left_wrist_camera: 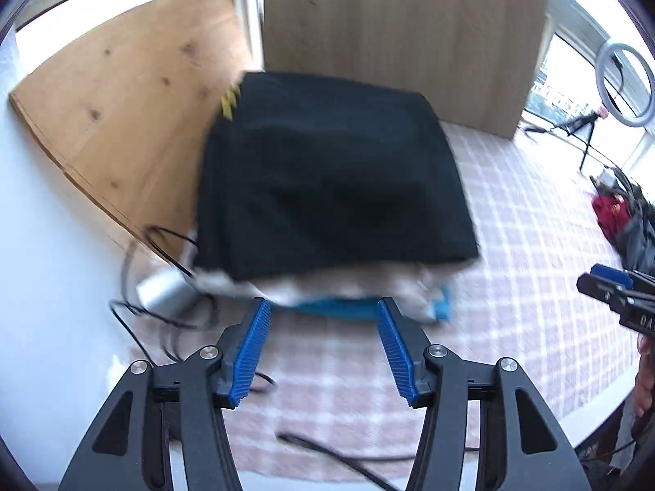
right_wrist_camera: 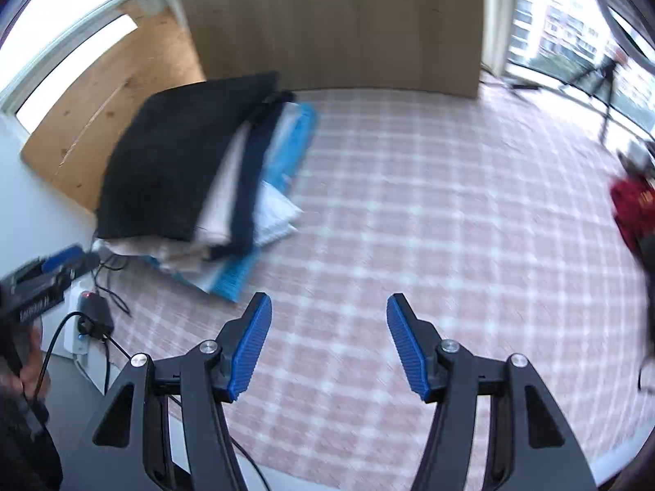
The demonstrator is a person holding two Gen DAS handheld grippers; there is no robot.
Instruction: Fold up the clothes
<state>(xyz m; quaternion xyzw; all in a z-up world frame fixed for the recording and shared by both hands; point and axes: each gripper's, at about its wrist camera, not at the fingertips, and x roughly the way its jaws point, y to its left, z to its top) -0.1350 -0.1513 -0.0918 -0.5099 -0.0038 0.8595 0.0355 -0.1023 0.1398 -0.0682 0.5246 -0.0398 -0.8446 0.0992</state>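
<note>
The left hand-held gripper [left_wrist_camera: 323, 307] is shown nearest the lens, its blue ribbed pads spread wide and nothing held between them. The right hand-held gripper [right_wrist_camera: 328, 302] is likewise seen wide open and empty, poised over bare checked cloth [right_wrist_camera: 430, 204] covering the desk.

A stack of folded clothes [left_wrist_camera: 327, 278] is seen just beyond the left fingertips, near the desk's left edge and beside a leaning plywood board [left_wrist_camera: 123, 98]. It is topped by a black folded garment [left_wrist_camera: 331, 172], with pale and blue layers beneath; in the right wrist view these lower layers are seen fanned out unevenly toward the desk's middle. A heap of unfolded clothes, red [right_wrist_camera: 632, 204] among them, is visible at the far right.

Several hazards may be judged. The stack could be toppled or slid further askew if it were nudged by the left gripper. Black cables [left_wrist_camera: 163, 319] and a power strip [right_wrist_camera: 77, 327] lie close to the stack's near corner and could be snagged by a low pass. Both views are motion-blurred, so fine edges cannot be resolved.
</note>
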